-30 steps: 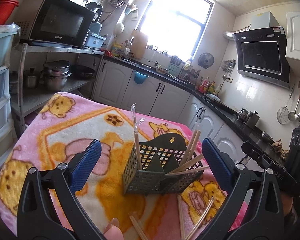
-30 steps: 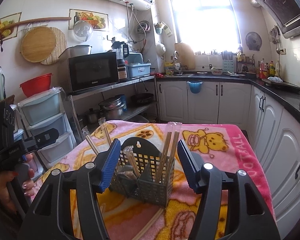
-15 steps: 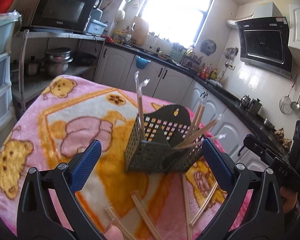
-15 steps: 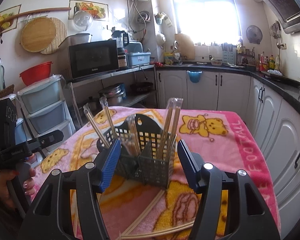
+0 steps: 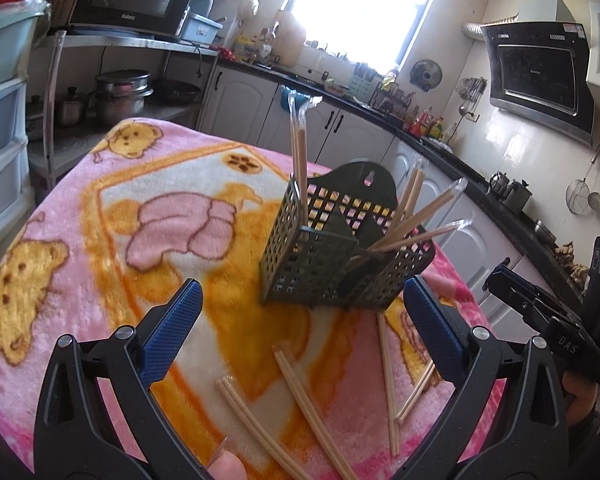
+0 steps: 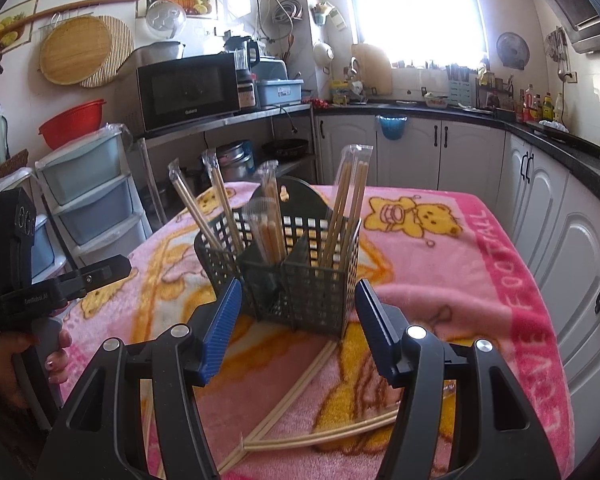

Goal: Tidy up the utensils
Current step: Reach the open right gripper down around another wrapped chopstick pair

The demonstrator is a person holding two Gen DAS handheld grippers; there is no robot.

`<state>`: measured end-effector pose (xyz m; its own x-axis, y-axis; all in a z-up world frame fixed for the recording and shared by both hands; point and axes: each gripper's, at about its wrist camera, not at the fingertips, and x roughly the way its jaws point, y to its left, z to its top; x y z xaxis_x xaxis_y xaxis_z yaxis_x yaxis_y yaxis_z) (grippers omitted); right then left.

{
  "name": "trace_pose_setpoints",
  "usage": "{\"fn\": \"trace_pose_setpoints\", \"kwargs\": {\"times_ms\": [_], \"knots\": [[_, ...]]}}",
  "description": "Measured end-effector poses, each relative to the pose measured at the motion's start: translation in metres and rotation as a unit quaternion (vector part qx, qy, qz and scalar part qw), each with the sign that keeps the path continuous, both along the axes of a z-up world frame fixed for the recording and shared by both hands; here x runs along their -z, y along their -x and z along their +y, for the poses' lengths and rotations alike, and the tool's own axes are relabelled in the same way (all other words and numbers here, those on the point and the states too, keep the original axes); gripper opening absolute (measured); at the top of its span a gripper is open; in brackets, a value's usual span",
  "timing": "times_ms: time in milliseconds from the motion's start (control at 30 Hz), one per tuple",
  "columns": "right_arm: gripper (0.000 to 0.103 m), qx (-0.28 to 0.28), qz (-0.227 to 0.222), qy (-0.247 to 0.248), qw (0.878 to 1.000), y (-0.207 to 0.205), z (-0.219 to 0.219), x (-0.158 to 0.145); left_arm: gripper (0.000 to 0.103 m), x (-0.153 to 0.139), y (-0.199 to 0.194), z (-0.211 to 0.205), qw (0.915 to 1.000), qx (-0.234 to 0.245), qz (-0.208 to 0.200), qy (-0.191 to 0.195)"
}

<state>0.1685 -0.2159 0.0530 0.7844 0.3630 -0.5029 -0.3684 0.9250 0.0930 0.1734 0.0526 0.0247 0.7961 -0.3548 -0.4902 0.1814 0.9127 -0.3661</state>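
A dark perforated utensil caddy [image 5: 332,256] [image 6: 300,276] stands on a pink bear-print blanket [image 5: 148,208] [image 6: 460,264]. Several plastic-wrapped chopstick pairs [image 6: 346,208] [image 5: 416,224] stick up from its compartments. More wrapped chopstick pairs lie loose on the blanket in front of the caddy [image 5: 312,404] [image 6: 296,392]. My left gripper [image 5: 300,328] hovers open above the loose pairs, with nothing between its blue pads. My right gripper [image 6: 298,324] is open just before the caddy, also empty. Each view shows the other gripper at its edge [image 5: 540,312] [image 6: 52,292].
Drawers [image 6: 92,192] and a shelf with a microwave [image 6: 188,88] and pots stand left of the table. White cabinets under a black counter [image 6: 440,148] run along the back and right. A range hood [image 5: 536,72] hangs on the wall.
Both grippers have sunk and tipped downward toward the table, so the loose chopsticks in front of the caddy have come into fuller view. The jaws have kept their width.
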Motion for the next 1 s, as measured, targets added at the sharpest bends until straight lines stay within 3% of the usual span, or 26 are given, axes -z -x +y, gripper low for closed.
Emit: {"fn": "trace_pose_setpoints", "kwargs": {"times_ms": [533, 1000], "knots": [[0.057, -0.002, 0.044, 0.010, 0.999, 0.006, -0.005, 0.033, 0.092, 0.042, 0.007, -0.008, 0.9981, 0.008, 0.058, -0.022], [0.057, 0.038, 0.077, 0.007, 0.996, 0.006, -0.030, 0.058, 0.092, 0.069, 0.006, -0.017, 0.9939, 0.017, 0.100, -0.044]]}}
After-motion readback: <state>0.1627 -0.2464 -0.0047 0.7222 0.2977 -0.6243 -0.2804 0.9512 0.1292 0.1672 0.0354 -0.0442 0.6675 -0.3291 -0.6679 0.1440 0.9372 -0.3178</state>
